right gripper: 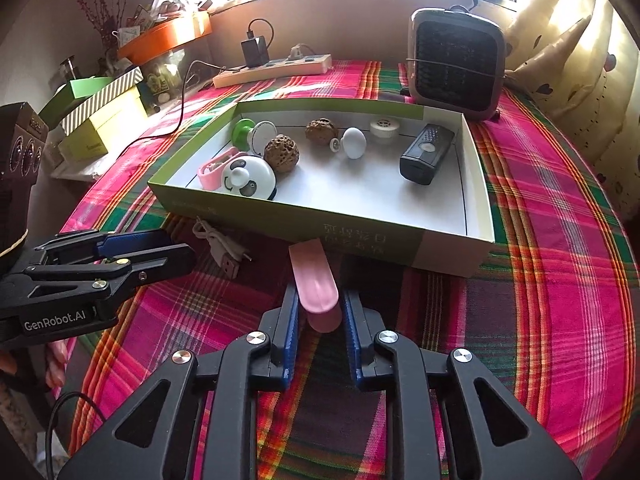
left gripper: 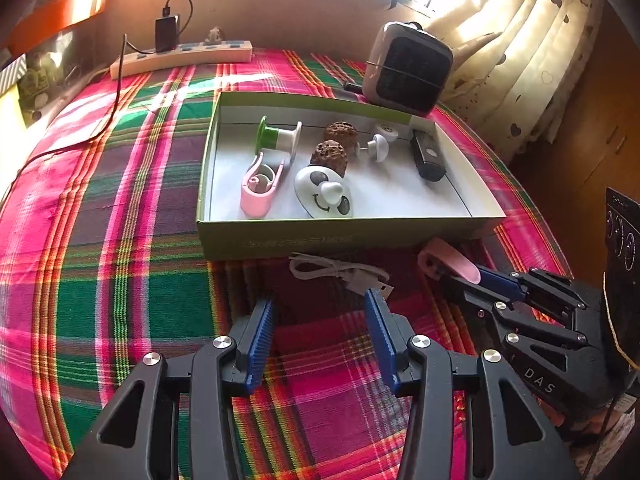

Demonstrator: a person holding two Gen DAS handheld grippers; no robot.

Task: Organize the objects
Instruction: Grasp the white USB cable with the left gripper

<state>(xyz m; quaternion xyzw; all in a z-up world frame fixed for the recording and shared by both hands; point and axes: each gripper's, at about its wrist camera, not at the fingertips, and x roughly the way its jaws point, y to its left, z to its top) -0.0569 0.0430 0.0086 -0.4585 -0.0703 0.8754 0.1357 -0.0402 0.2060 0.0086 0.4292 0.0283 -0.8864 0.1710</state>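
The right gripper has its jaws pinching a flat pink plastic clip just before the green cardboard box; the left gripper has its jaws spread by the white coiled cable.

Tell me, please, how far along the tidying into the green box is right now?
Mostly done: the panda toy, two walnuts, spool and black remote lie in the green box. The right gripper holds a pink piece. The white cable remains outside, before the open left gripper.
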